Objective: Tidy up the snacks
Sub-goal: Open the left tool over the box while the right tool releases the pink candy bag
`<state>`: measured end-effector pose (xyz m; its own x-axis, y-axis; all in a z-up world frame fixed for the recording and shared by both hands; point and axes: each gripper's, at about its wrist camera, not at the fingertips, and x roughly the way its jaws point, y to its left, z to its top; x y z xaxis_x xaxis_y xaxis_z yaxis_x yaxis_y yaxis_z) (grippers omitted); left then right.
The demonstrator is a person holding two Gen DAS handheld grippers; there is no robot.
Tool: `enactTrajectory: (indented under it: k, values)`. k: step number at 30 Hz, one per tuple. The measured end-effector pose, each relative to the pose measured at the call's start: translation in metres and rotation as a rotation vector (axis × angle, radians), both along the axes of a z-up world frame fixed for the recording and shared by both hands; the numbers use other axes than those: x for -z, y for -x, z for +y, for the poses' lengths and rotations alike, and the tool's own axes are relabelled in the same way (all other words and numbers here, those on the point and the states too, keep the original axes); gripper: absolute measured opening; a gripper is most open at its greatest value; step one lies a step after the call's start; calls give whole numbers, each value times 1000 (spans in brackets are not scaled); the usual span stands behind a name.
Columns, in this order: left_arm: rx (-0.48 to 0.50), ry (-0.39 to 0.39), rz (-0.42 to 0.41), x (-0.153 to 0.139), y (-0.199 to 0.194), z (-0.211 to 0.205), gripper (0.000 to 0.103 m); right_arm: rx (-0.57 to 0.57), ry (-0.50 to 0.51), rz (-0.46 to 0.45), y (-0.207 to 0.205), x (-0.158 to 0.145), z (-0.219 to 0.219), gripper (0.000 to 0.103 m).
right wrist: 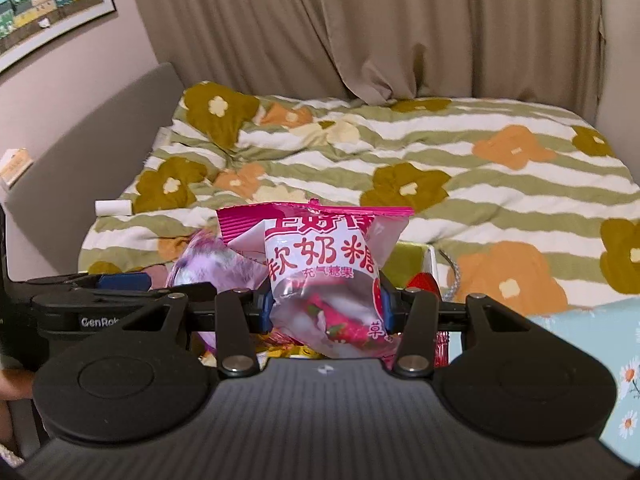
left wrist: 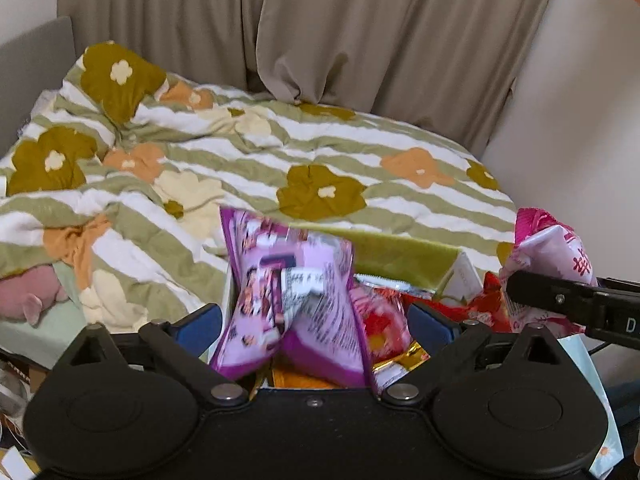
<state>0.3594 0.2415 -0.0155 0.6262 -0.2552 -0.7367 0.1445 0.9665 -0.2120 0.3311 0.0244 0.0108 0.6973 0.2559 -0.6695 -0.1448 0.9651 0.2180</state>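
- The left gripper [left wrist: 314, 326] stands with its blue pads spread wide, clear of the blurred purple snack bag [left wrist: 294, 300] between them; nothing is gripped.
- That purple bag sits over an open box [left wrist: 466, 276] of mixed snacks at the near edge of the flowered quilt [left wrist: 360, 152].
- The right gripper [right wrist: 326, 308] has its pads pressed on a pink-and-white marshmallow candy bag [right wrist: 324, 276], held above the same box, just beside the purple bag.

Blurred purple snack bag [left wrist: 296, 300] tilted above box of snacks [left wrist: 468, 272]; pink marshmallow bag [right wrist: 324, 280] upright, pinched at its sides.
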Motion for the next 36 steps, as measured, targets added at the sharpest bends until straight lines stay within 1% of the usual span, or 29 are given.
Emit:
enactTrajectory:
  k: [3, 6, 9, 12, 13, 14, 15, 16, 19, 23, 26, 30, 36]
  values:
    - [-14, 0, 5, -2, 4, 2, 100, -1, 2, 13, -3, 5, 1, 62]
    - [-25, 4, -15, -11, 13, 5, 100, -3, 2, 17, -7, 6, 1, 62]
    - [-32, -25, -43, -20, 22, 4, 101, -5, 1, 15, -10, 4, 4, 62]
    - [-38, -66, -67, -26, 29, 2, 101, -7, 1, 17, -20, 3, 9, 67]
    - [-40, -83, -75, -27, 31, 1, 101, -8, -4, 22, -24, 4, 11, 73]
    - [-41, -99, -82, -27, 32, 1, 101, -1, -10, 25, -26, 5, 12, 88]
    - [-42, -118, -90, -27, 33, 0, 101, 11, -13, 23, -28, 6, 13, 99]
    - [-42, -131, -96, -27, 35, 0, 101, 18, -18, 20, -27, 7, 13, 103]
    - [-37, -148, -103, -22, 39, 1, 101, 33, -39, 17, -19, 11, 12, 103]
    - [-31, -137, -94, -18, 44, 2, 101, 58, 2, 6, -7, 14, 13, 103]
    - [-35, -140, -98, -20, 51, 3, 101, 64, -5, 5, 1, 12, 10, 103]
    - [-45, -150, -120, -29, 66, -2, 101, 65, -11, -22, 17, 2, 5, 103]
    - [-70, -172, -195, -56, 108, -22, 101, 56, -12, -95, 55, -26, -10, 103]
